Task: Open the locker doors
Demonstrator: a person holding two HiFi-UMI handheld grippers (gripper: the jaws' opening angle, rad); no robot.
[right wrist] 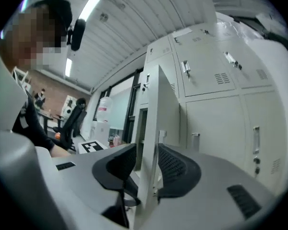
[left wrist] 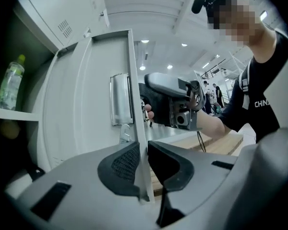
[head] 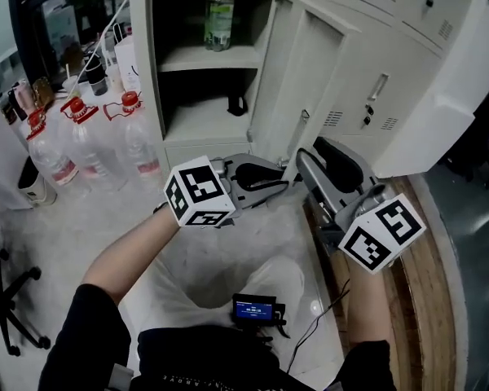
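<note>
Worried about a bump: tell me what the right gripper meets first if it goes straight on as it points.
The locker door: its edge stands between the open jaws of the right gripper and would probably just slide deeper between them. Depth beyond it is unclear.

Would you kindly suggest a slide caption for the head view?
Left tool and right tool at the edge of an open locker door, bottle on the shelf inside.

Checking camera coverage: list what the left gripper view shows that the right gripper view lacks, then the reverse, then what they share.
Left gripper view only: the green bottle on a locker shelf and the open locker door's metal handle. Right gripper view only: a black office chair and a water jug. Both: that door's edge between each view's jaws.
</note>
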